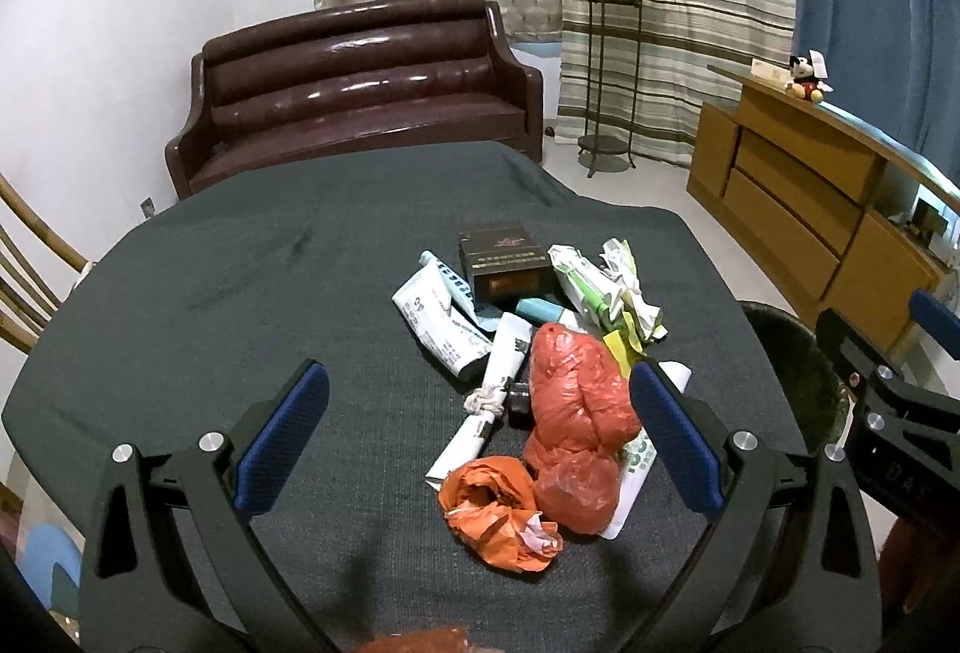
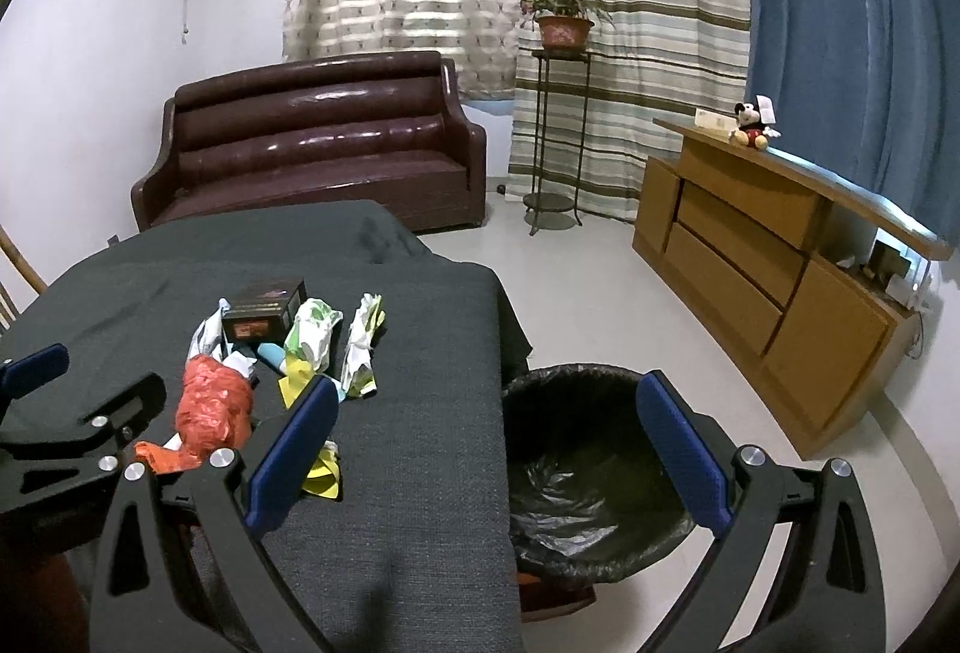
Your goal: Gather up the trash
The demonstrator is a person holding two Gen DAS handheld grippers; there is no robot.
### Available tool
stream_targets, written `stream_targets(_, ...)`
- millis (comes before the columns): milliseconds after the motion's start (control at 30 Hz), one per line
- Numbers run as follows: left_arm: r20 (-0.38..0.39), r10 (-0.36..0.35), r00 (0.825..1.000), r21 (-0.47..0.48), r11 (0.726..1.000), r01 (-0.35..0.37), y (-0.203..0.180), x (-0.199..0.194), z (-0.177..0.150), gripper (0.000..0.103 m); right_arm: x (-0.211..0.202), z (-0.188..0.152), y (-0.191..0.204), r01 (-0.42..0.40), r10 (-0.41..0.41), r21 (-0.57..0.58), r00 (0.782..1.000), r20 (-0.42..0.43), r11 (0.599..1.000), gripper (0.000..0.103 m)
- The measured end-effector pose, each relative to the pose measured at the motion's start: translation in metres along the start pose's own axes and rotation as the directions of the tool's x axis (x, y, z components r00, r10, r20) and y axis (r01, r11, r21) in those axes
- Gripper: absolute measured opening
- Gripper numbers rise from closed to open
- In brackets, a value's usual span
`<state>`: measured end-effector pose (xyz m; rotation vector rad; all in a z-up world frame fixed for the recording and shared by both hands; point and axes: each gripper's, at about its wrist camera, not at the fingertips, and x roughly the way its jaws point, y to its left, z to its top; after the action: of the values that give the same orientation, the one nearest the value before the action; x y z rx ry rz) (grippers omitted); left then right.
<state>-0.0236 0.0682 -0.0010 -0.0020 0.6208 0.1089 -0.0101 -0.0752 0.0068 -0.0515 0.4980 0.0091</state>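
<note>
A heap of trash lies on the dark tablecloth point(image 1: 240, 293): a red plastic bag point(image 1: 576, 401), an orange bag point(image 1: 498, 509), rolled paper wrappers point(image 1: 444, 323), a dark box point(image 1: 504, 263) and green-white packets point(image 1: 594, 287). My left gripper point(image 1: 480, 431) is open, its jaws straddling the near end of the heap above the table. My right gripper point(image 2: 489, 449) is open and empty over the table's right edge. A bin with a black liner point(image 2: 594, 467) stands on the floor beside the table. The heap also shows in the right wrist view point(image 2: 288, 347).
A brown leather sofa point(image 1: 360, 95) stands behind the table. A wooden cabinet point(image 2: 768, 269) with a plush toy point(image 2: 753, 125) is on the right. A plant stand point(image 2: 558, 125) is by the curtains. A wooden chair point(image 1: 24, 269) is at the left.
</note>
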Motion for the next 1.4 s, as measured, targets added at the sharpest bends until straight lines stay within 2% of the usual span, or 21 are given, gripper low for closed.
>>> stream_targets(167, -0.003, -0.01, 1.0, 0.011, 1.0, 0.01, -0.003, -0.001, -0.002, 0.098, -0.002, 0.0, -0.001, 0.0, -0.001, 0.009, 1.0, 0.012, 1.0, 0.097)
stream_targets(233, 0.005, -0.015, 1.0, 0.019, 1.0, 0.015, -0.005, -0.004, -0.002, 0.092, -0.002, 0.0, -0.002, 0.004, -0.004, 0.01, 1.0, 0.014, 1.0, 0.097)
stream_targets(300, 0.009, -0.015, 1.0, 0.023, 1.0, 0.015, -0.007, -0.005, -0.002, 0.091, -0.002, 0.001, -0.005, 0.009, -0.009, 0.015, 1.0, 0.016, 1.0, 0.097)
stream_targets(967, 0.002, -0.003, 1.0, -0.021, 1.0, 0.003, -0.005, -0.006, -0.002, 0.091, 0.001, 0.001, -0.013, 0.014, -0.015, 0.054, 1.0, 0.012, 0.998, 0.097)
stream_targets(1133, 0.0, 0.007, 1.0, -0.031, 0.999, -0.007, -0.005, -0.007, -0.002, 0.096, 0.004, -0.001, -0.013, 0.014, -0.014, 0.063, 1.0, 0.001, 0.998, 0.097)
stream_targets(1400, 0.019, -0.004, 1.0, 0.002, 1.0, 0.004, -0.013, -0.01, -0.003, 0.096, 0.004, -0.002, -0.012, 0.014, -0.014, 0.063, 1.0, 0.001, 0.998, 0.097)
